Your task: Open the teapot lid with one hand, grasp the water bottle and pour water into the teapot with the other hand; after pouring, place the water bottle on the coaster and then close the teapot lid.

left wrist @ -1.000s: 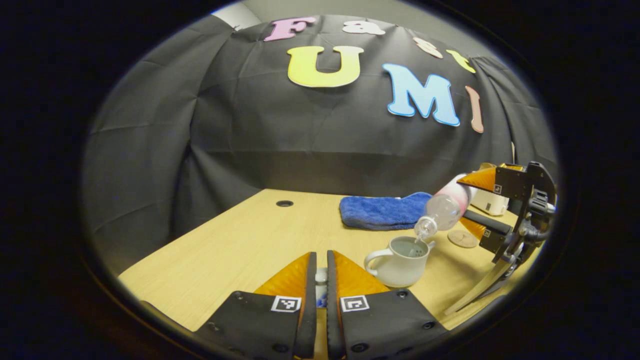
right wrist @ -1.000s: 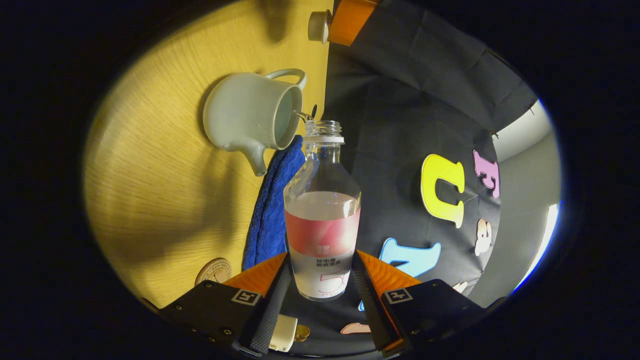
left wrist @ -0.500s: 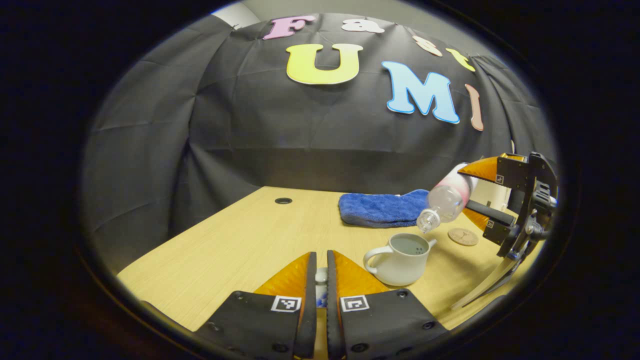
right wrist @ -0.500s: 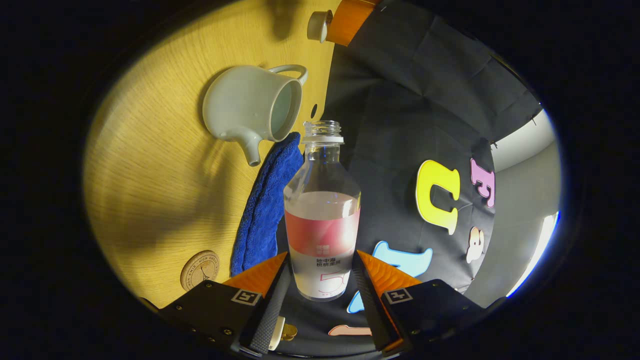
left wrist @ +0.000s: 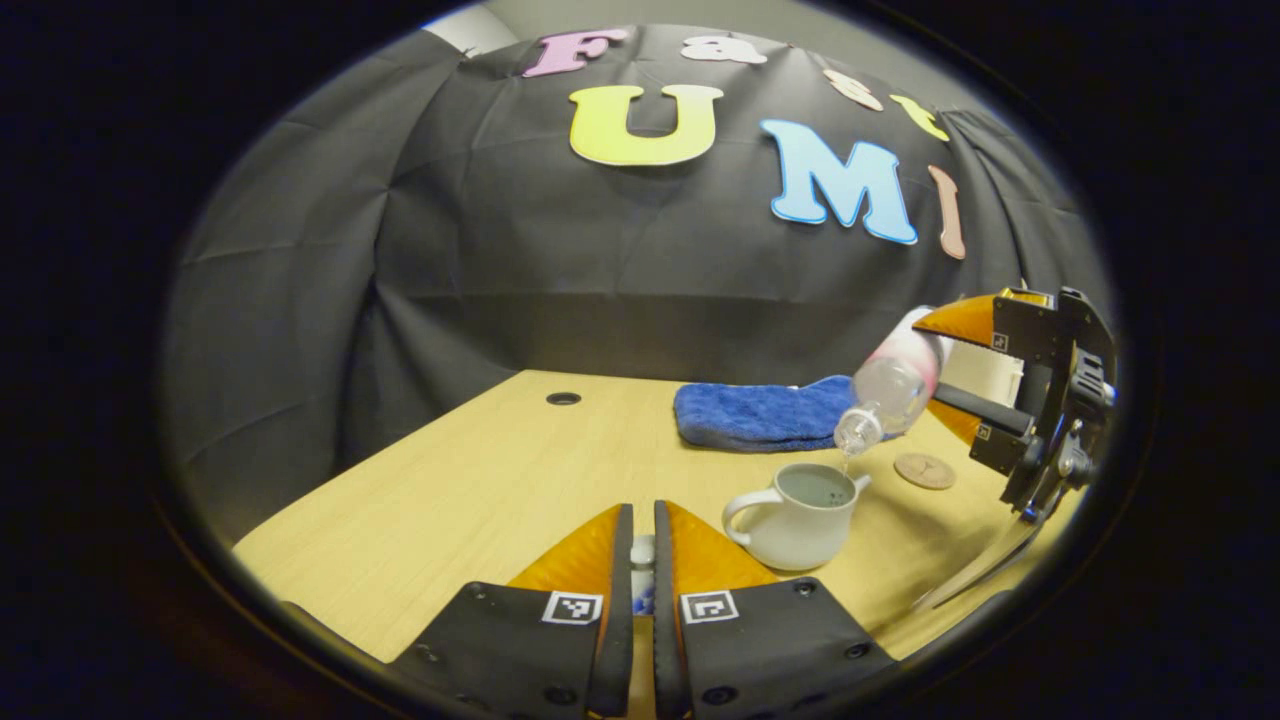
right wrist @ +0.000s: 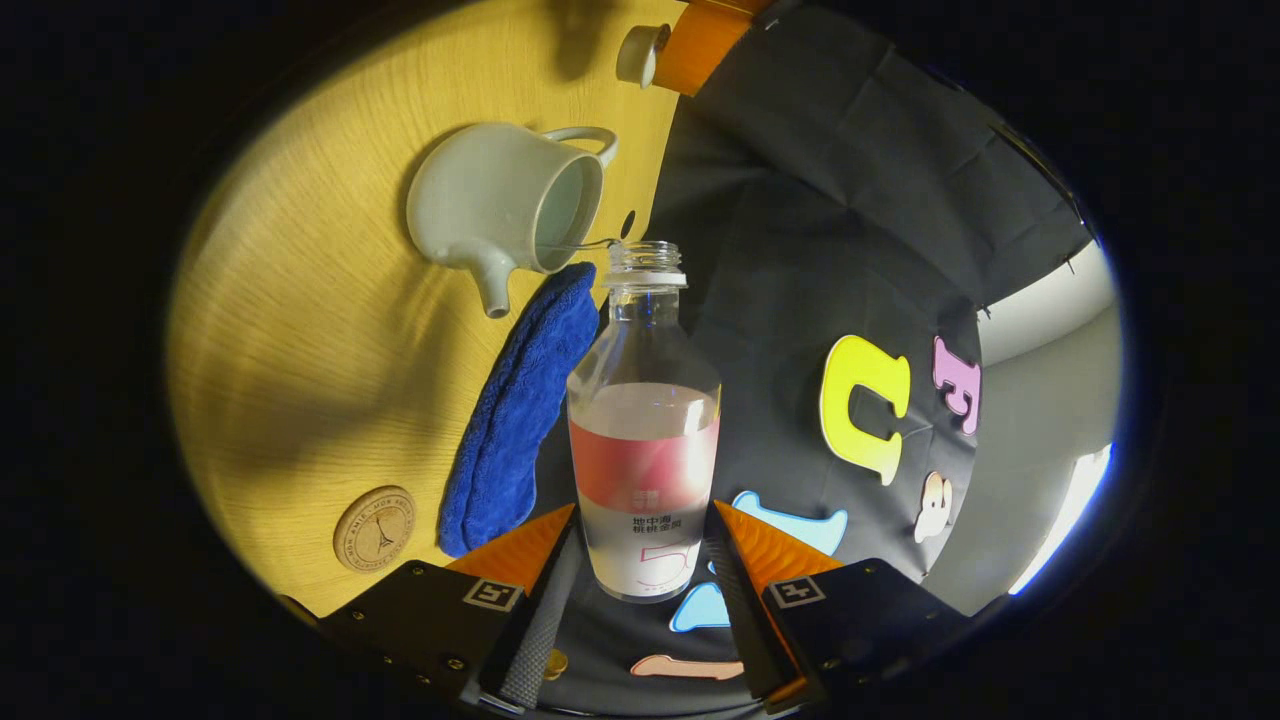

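The white teapot (left wrist: pixel 795 515) stands open on the wooden table, to the right of my left gripper (left wrist: pixel 642 515). That gripper is shut on the small white lid (left wrist: pixel 642 552). Above the teapot, the clear water bottle (left wrist: pixel 885 385) with a pink label tilts mouth-down, and a thin trickle falls from it into the pot. My right gripper (left wrist: pixel 928 372) is shut on it. In the right gripper view the bottle (right wrist: pixel 645 420) sits between my right gripper's (right wrist: pixel 645 560) fingers, its mouth near the teapot's (right wrist: pixel 490 210) rim. The lid (right wrist: pixel 637 55) shows at the top. The round coaster (right wrist: pixel 375 528) lies bare.
A folded blue towel (left wrist: pixel 765 415) lies behind the teapot, near the black cloth wall. The coaster (left wrist: pixel 924 470) lies right of the teapot, below the right gripper. A small cable hole (left wrist: pixel 563 398) sits in the table at the back left.
The bottle has risen a little above the teapot's opening and swung slightly; the stream has thinned to a trickle. My left gripper has stayed put with the lid.
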Available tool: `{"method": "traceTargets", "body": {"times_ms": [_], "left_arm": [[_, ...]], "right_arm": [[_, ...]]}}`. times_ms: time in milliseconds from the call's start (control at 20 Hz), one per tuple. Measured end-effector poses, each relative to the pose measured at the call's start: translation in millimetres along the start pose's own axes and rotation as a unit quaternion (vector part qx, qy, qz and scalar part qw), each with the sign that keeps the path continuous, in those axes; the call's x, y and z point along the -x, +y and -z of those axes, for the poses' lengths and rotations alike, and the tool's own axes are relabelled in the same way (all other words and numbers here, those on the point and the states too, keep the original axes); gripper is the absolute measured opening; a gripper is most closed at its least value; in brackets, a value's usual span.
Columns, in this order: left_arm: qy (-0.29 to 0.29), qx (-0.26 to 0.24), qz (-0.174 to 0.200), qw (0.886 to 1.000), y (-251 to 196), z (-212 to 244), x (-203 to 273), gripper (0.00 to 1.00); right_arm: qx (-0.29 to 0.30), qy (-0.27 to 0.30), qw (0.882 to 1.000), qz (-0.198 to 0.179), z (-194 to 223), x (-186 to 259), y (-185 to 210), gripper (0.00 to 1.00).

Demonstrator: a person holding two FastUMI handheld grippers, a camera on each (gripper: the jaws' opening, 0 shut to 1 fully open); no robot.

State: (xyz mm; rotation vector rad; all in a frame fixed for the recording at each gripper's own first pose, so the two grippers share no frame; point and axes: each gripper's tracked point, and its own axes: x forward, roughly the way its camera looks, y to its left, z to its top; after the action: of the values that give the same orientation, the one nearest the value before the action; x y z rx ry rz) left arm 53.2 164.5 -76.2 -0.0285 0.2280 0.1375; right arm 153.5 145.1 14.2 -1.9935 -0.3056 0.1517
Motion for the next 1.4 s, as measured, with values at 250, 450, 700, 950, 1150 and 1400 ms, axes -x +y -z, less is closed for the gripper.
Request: {"method": "traceTargets", "body": {"times_ms": [250, 450, 700, 950, 1150, 1400], "left_arm": [[0.001, -0.001, 0.0, 1.0, 0.1, -0.2, 0.0, 0.16], [0.002, -0.001, 0.0, 1.0, 0.5, -0.4, -0.4, 0.15], [0.002, -0.001, 0.0, 1.0, -0.2, -1.8, -2.4, 0.15], [0.002, -0.002, 0.0, 1.0, -0.3, 2.6, -1.7, 0.14], [0.003, -0.003, -0.001, 1.0, -0.7, 0.7, -1.6, 0.15], [0.003, -0.001, -0.002, 1.0, -0.5, 0.2, -1.3, 0.16]], "right_arm": [[0.017, -0.007, 1.0, 0.011, -1.9, -2.3, -10.1, 0.74], [0.026, -0.011, 0.999, 0.016, -2.4, -2.1, -15.2, 0.74], [0.036, -0.015, 0.999, 0.021, -1.5, -2.8, -20.4, 0.74], [0.051, -0.019, 0.998, 0.034, -1.4, -4.1, -28.6, 0.71], [0.062, -0.021, 0.997, 0.049, -2.1, -4.2, -36.5, 0.74], [0.066, -0.022, 0.996, 0.052, -2.9, -4.0, -39.8, 0.74]]}}
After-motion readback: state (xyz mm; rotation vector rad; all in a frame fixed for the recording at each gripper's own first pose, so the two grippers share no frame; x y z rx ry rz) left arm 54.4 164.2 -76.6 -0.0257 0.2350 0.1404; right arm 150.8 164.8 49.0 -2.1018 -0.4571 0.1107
